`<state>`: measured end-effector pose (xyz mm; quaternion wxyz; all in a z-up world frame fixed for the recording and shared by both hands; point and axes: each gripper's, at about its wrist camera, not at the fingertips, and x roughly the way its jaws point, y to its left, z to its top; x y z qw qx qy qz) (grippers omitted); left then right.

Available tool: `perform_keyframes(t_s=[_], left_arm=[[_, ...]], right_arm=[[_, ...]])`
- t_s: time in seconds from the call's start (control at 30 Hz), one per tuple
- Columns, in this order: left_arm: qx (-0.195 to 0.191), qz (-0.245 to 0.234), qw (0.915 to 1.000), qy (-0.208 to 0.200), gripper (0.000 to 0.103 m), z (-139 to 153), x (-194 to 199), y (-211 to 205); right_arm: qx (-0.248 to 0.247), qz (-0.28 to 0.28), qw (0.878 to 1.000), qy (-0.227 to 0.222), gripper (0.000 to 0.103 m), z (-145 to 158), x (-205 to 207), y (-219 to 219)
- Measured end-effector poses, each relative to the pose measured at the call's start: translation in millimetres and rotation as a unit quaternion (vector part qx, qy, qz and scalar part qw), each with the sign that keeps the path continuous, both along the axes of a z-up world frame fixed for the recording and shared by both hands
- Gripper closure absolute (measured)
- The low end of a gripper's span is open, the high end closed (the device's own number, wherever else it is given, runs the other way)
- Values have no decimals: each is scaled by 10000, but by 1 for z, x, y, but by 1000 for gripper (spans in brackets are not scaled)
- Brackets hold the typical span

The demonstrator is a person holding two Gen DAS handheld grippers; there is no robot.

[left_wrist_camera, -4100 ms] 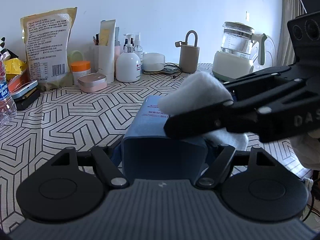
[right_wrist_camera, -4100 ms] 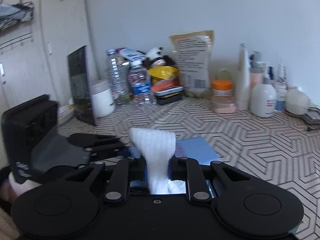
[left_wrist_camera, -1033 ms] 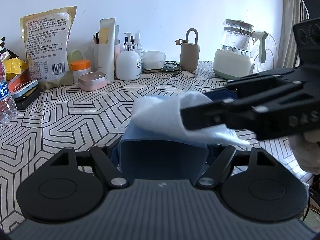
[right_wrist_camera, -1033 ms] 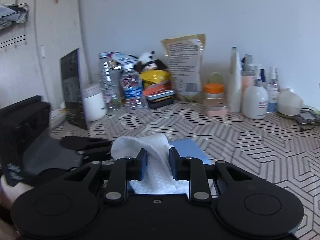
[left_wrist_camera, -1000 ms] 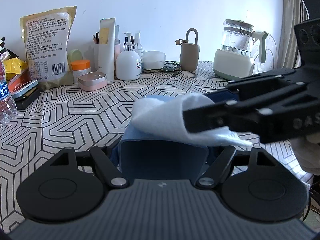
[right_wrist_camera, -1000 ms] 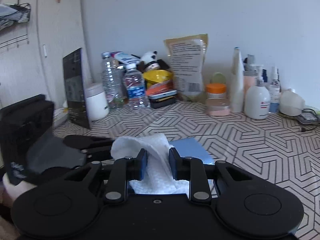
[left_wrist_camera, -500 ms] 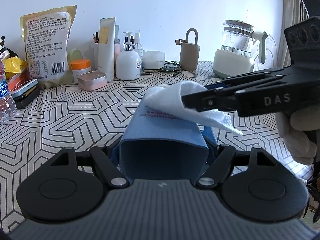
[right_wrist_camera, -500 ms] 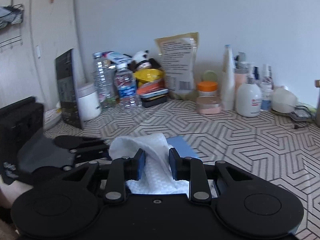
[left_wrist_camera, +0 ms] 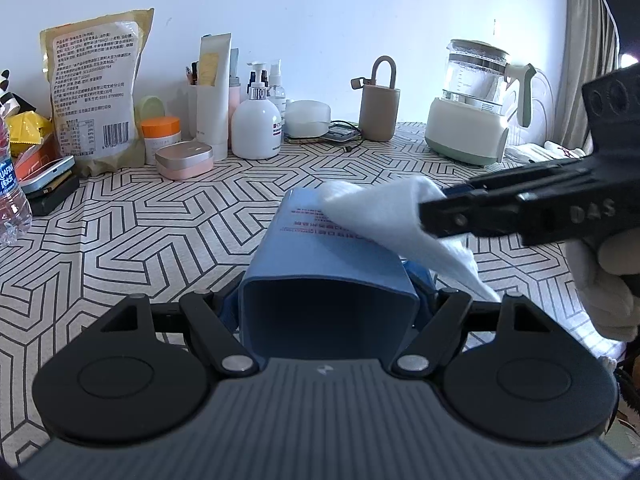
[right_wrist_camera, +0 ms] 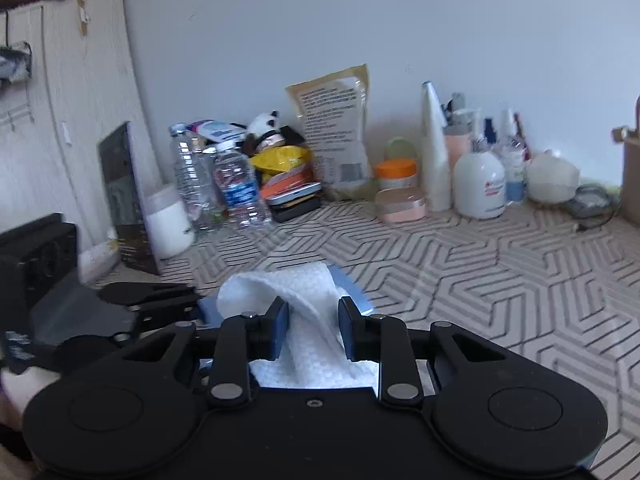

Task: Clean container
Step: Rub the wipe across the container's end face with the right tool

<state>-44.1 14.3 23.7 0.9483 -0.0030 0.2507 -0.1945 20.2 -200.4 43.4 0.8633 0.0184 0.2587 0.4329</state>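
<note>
My left gripper (left_wrist_camera: 329,300) is shut on a blue rectangular container (left_wrist_camera: 332,256), held on its side above the patterned table with its open mouth toward the camera. My right gripper (right_wrist_camera: 313,326) is shut on a white paper towel (right_wrist_camera: 308,320). In the left wrist view the right gripper (left_wrist_camera: 520,212) comes in from the right and the towel (left_wrist_camera: 396,216) lies across the container's upper far side. In the right wrist view only a blue edge of the container (right_wrist_camera: 352,284) shows behind the towel, with the left gripper (right_wrist_camera: 152,300) at the left.
Along the wall stand a snack bag (left_wrist_camera: 94,92), an orange-lidded jar (left_wrist_camera: 161,138), a pink tin (left_wrist_camera: 184,159), pump bottles (left_wrist_camera: 256,126), a beige holder (left_wrist_camera: 379,110) and a glass kettle (left_wrist_camera: 472,104). Water bottles (right_wrist_camera: 236,184) and a white jar (right_wrist_camera: 168,226) stand at the left.
The right gripper has drawn the towel rightward and farther along the container's top, uncovering more of the upper face. The left gripper and container have stayed still.
</note>
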Motion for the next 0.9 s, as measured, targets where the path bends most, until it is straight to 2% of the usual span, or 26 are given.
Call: perform_keyframes(t_s=[0.17,0.33,0.9], left_arm=[[-10,7,10000,-1,27,0,0,0],[-49,15,10000,18,27,-1,2,3],[-19,16,10000,-7,27,0,1,1]], right_arm=[[-43,90,9999,-19,73,-1,-13,-2],[-492,-108,9985,-228,73,-5,-17,1],[-713,-176,9969,-286,71,-7,-6,1]])
